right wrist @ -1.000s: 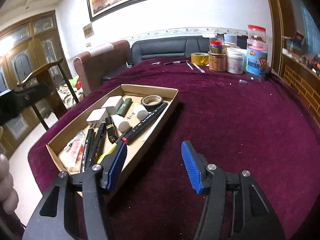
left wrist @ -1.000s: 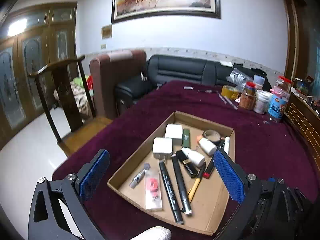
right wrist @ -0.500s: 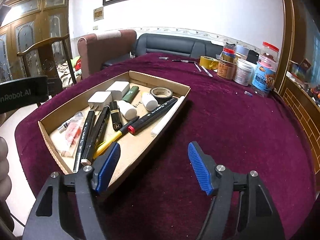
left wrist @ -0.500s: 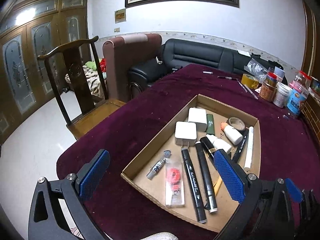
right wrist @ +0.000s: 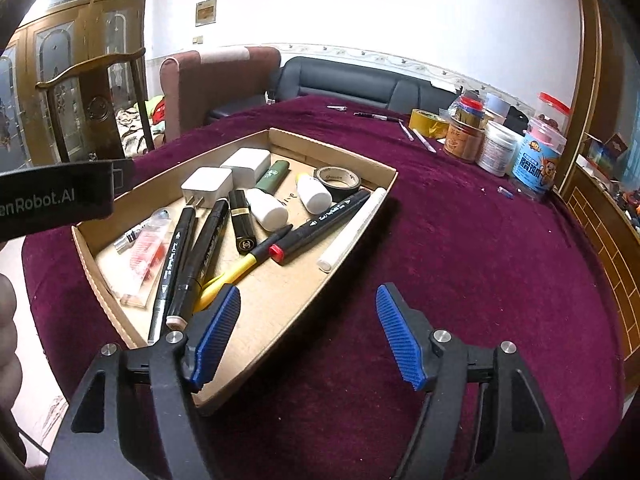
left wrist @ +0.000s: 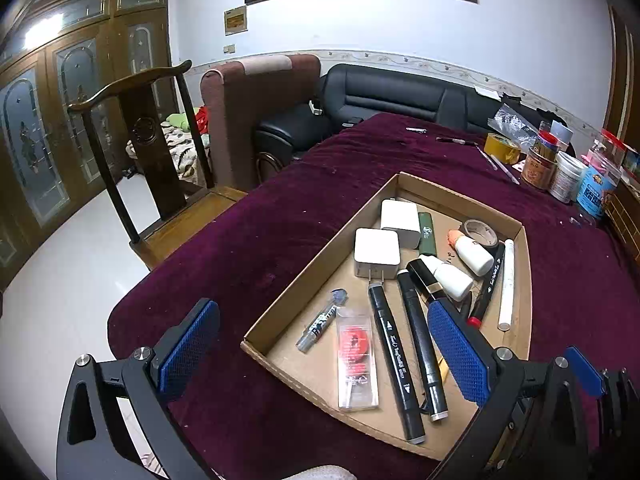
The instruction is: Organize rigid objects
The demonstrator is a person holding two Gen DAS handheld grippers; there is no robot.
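Observation:
A shallow cardboard tray (left wrist: 525, 280) lies on the maroon cloth. It holds two white chargers (left wrist: 377, 252), black markers (left wrist: 394, 360), white bottles (left wrist: 450, 278), a tape roll (left wrist: 480, 232), a green lighter (left wrist: 426, 232), a white stick (left wrist: 506, 284) and a clear packet (left wrist: 356, 356). My left gripper (left wrist: 322, 350) hovers open over the tray's near left corner, holding nothing. My right gripper (right wrist: 308, 334) is open and empty above the tray's (right wrist: 332, 148) near right wall. A yellow pen (right wrist: 240, 270) lies just beyond its left finger.
Jars and tubs (right wrist: 496, 148) and a yellow tape roll (right wrist: 428, 122) stand at the table's far right, with loose pens (right wrist: 418, 138) beside them. A wooden chair (left wrist: 132, 140), an armchair and a black sofa ring the table. The left gripper's body (right wrist: 52, 200) shows in the right wrist view.
The right gripper's jaws have spread wider and its view has rolled level. The left gripper has dropped and shifted left, so the tray now sits further right in its view.

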